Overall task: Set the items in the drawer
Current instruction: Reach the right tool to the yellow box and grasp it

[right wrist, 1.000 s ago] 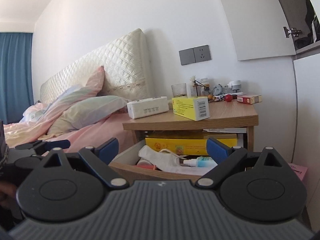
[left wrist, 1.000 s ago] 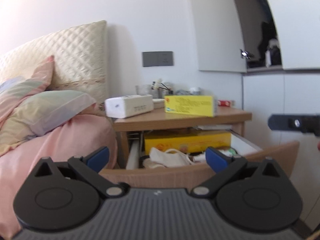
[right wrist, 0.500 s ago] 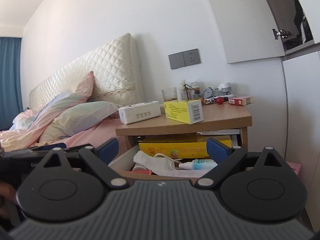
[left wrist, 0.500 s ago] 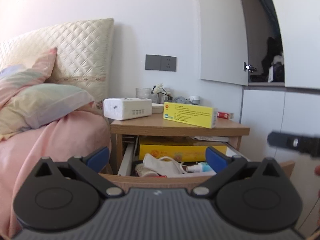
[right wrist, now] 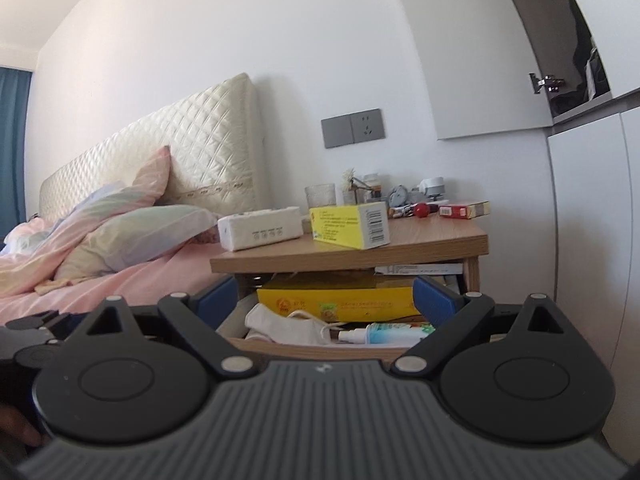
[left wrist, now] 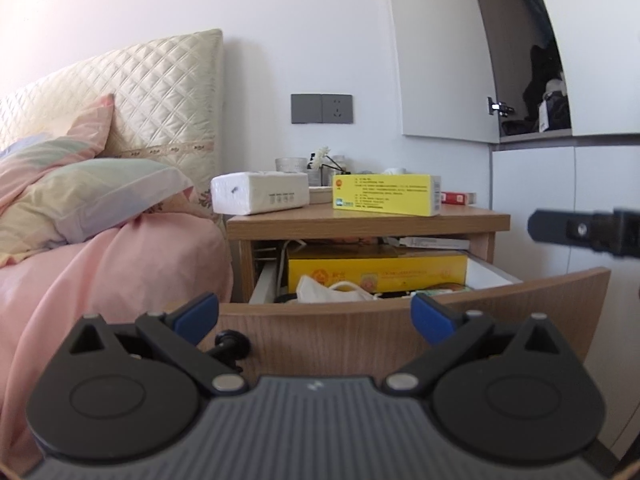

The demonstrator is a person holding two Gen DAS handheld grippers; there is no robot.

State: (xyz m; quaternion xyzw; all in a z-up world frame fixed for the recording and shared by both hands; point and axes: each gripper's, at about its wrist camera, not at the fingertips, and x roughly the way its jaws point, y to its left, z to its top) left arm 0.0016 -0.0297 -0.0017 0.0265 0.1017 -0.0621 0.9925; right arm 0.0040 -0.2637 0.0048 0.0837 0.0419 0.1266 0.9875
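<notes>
The left tongs [left wrist: 314,316] are released, blue fingertips spread wide with nothing between them, and they face the wooden front panel of the open drawer [left wrist: 400,332] at close range. A black knob [left wrist: 229,340] on that panel sits just inside the left fingertip. The right tongs [right wrist: 326,300] are likewise released and empty, held a little higher, so their view looks over the drawer's front edge [right wrist: 320,350] into its contents.

Inside the drawer, straight ahead of both tongs, lies a crumpled white face mask [right wrist: 288,326] with its ear loops trailing; to its right lies a small spray bottle [right wrist: 384,334] on its side. Behind them a long yellow box [right wrist: 340,300] stands against the back of the drawer.

Above and beyond the tongs, the bedside bench [left wrist: 368,224] carries the things not yet stowed: a white tissue pack [left wrist: 260,192] toward the left, a yellow medicine carton [left wrist: 386,194] just right of it, and a red cigarette pack [right wrist: 464,210] at the far right. A glass [right wrist: 320,196], a red ball [right wrist: 420,209] and other small clutter stand along the wall. Left of the left tongs a pink-covered bed [left wrist: 100,264] with pillows [left wrist: 92,196] runs alongside the bench. At the right edge of the left wrist view, a dark finger of the right tongs shows.
</notes>
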